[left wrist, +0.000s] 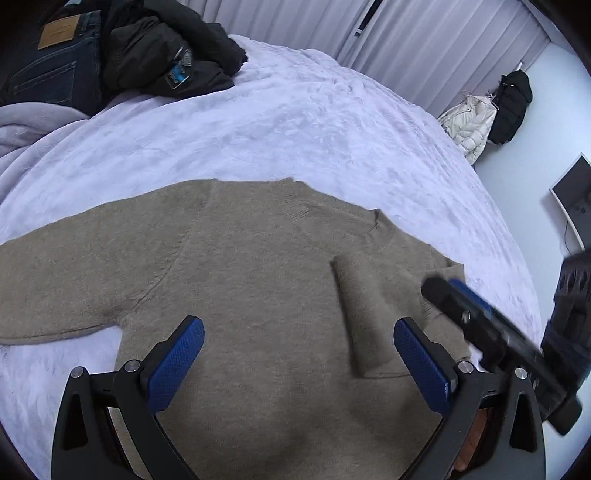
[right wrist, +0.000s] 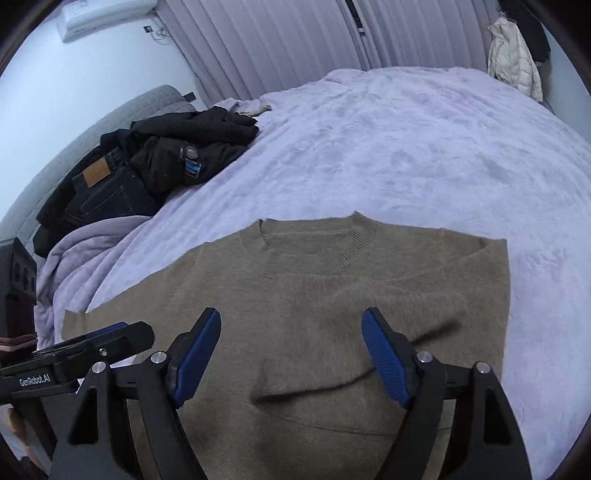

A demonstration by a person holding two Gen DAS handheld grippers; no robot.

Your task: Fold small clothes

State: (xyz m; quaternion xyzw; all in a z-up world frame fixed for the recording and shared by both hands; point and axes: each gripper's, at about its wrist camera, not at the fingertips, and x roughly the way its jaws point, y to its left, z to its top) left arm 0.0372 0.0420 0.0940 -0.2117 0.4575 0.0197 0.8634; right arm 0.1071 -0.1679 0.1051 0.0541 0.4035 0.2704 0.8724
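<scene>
Room: bedroom with pleated pale curtains (right wrist: pixel 280 48) along the top of the frame, a wall air conditioner (right wrist: pixel 107 16) at upper left of the right wrist view, and coats hanging at upper right.
Surface: lavender plush bedspread (right wrist: pixel 406 147) covering a wide bed.
Clutter: heap of black garments (left wrist: pixel 173 55) and dark jeans (left wrist: pixel 55 62) at upper left of the left wrist view, well apart from the work.
Sweater: taupe knit sweater (right wrist: pixel 314 295) lying flat on the bedspread, ribbed neckline (right wrist: pixel 347 243) toward the far side, filling the lower middle of both views.
Right-hand sleeve: folded in across the body, its cuff (left wrist: pixel 351 273) resting on the chest.
Other sleeve: spread out flat toward the left edge (left wrist: pixel 55 266) of the left wrist view, not yet folded.
Left gripper: (left wrist: pixel 299 354) released, blue pads wide apart above the sweater body, nothing between them.
Right gripper: (right wrist: pixel 291 354) released, jaws spread above the folded sleeve, holding nothing.
Handling: my judgement is light, soft and limp; the fuzzy knit should cling to the plush spread, so it needs lifting rather than dragging.
Where to take hold: probably the outspread sleeve near its cuff, or the shoulder seam and hem for the next fold; pinch a single edge, not both layers.
Risk: a loose pinch may disturb the sleeve already laid in.
</scene>
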